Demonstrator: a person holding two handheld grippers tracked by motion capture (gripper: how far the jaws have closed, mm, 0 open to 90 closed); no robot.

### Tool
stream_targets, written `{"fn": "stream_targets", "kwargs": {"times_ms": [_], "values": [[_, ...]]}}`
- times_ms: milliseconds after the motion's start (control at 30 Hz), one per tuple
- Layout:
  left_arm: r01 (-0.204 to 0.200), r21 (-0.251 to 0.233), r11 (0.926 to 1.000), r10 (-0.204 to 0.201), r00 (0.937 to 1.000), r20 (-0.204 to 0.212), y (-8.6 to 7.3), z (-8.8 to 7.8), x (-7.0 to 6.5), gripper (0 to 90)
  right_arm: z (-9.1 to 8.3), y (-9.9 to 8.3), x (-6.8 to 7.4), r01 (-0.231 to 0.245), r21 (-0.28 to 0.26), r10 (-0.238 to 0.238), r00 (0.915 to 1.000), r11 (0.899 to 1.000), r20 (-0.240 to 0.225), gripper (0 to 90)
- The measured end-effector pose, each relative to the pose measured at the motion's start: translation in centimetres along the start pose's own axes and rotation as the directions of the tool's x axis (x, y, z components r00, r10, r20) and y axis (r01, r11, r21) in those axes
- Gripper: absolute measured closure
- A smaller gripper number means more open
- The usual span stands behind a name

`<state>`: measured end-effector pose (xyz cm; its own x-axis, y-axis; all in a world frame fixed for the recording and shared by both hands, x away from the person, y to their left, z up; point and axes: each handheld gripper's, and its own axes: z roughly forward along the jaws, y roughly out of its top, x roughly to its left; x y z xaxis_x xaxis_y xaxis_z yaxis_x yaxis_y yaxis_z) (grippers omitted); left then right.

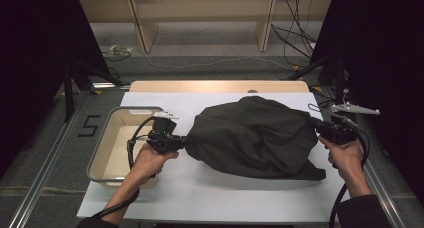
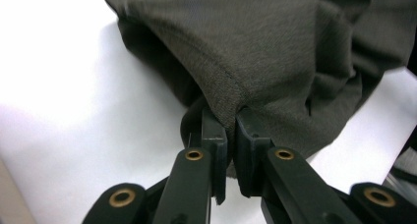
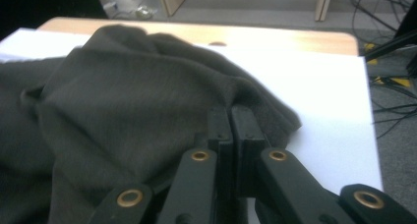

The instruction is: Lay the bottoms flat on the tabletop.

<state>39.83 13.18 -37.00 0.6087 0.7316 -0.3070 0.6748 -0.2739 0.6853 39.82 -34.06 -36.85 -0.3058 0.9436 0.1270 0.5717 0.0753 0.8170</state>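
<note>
Dark garment [image 1: 255, 135]: bunched mid-table on the white sheet [image 1: 200, 193], stretched between two tongs. Left gripper [image 2: 230, 135]: jaws clamped on a stitched hem at the garment's left end. Right gripper [image 3: 230, 130]: jaws closed on a fold at its right edge. Opposite-end holds likely serve to lift and spread the cloth. Tray [image 1: 107, 138]: far left, beside the left hand.

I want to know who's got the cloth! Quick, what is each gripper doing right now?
Left gripper: closed, pinching the stitched edge of the dark cloth.
Right gripper: closed, pinching the opposite edge of that cloth.
</note>
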Motion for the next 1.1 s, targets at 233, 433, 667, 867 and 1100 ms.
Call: {"fn": "stream_targets", "kwargs": {"times_ms": [233, 433, 667, 867, 1100], "values": [[0.054, 0.016, 0.9984, -0.054, 0.9983, 0.022, 0.7, -0.1, 1.8, 84.4, 0.6, -0.9, 1.1, 0.025, 0.048, -0.023, 0.9989, 0.999, -0.041, 88.6], [0.060, -0.006, 0.9982, -0.060, 0.9982, 0.003, 1.6, -0.9, 2.4, 86.3, 0.8, -1.0, 1.5, 0.042, 0.060, -0.038, 0.9976, 0.997, -0.058, 88.6], [0.131, -0.078, 0.9883, -0.133, 0.9911, -0.012, 3.1, -1.5, 4.1, 86.2, 0.7, -2.0, 3.2, 0.083, 0.098, -0.072, 0.9910, 0.992, -0.113, 88.6], [0.113, -0.043, 0.9926, -0.116, 0.9920, -0.050, 2.2, -0.6, 3.2, 71.9, 1.3, -2.7, 4.9, 0.153, 0.142, -0.134, 0.9818, 0.978, -0.134, 88.6], [0.063, 0.021, 0.9978, -0.059, 0.9861, -0.156, 0.5, -0.6, 1.7, 43.0, 1.5, -2.8, 4.7, 0.171, 0.154, -0.154, 0.9817, 0.973, -0.112, 87.9]]}}
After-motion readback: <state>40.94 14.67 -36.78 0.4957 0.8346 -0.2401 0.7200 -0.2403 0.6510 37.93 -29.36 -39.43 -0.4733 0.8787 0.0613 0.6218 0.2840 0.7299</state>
